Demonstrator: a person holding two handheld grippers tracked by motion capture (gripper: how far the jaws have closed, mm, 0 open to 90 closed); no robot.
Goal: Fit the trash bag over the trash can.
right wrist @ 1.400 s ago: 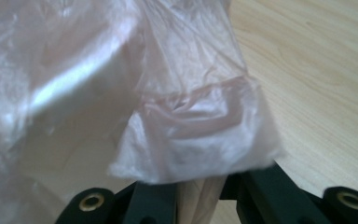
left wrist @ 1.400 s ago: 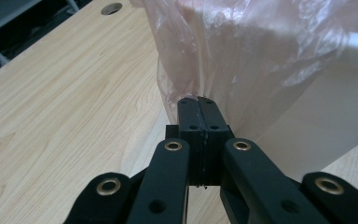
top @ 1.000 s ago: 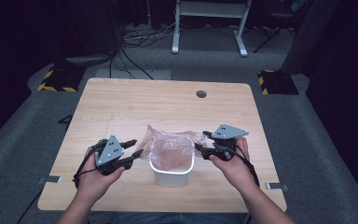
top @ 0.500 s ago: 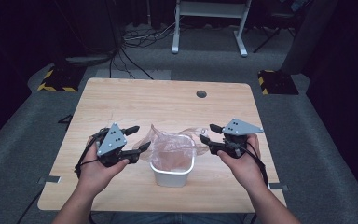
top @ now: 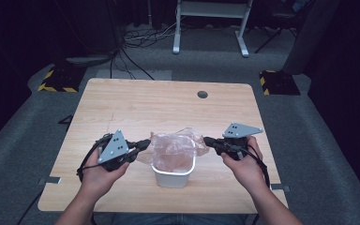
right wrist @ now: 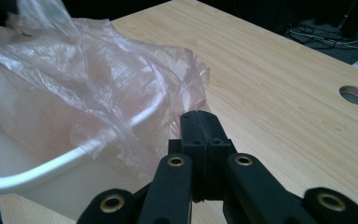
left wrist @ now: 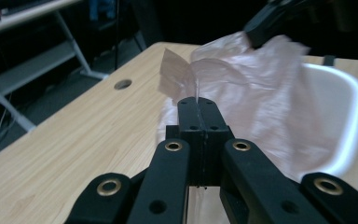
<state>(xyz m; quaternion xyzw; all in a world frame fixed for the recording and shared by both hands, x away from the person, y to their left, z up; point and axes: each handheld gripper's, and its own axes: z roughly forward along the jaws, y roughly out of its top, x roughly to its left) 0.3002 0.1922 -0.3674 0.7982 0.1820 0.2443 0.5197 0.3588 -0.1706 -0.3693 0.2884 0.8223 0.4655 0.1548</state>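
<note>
We find a white plastic bin (top: 173, 171) standing near the middle of the table's (top: 136, 108) near edge, with a thin pinkish plastic bag (top: 171, 147) draped into it and spilling over its rim on the left, far and right sides.

The left gripper (top: 143, 144) lies level just left of the bin, held in the person's left hand (top: 98, 171). In the left gripper view its jaws meet flush, having just been closing, and a fold of the bag's film (left wrist: 242, 88) is pinched between the tips and stands up out of the seam. The bin's white rim (left wrist: 349, 140) curves at the right of that view.

The right gripper (top: 207, 140) lies level just right of the bin, held in the right hand (top: 246, 166), its tips at the bag's right-hand edge. In the right gripper view its jaws are also pressed together, having just been closing. The bag (right wrist: 98, 93) lies against the tips, with the bin's rim (right wrist: 65, 158) beneath it. We cannot tell whether film is caught between them.

A round cable hole (top: 202, 94) sits near the table's far edge, toward its far right corner, well apart from the bin.
</note>
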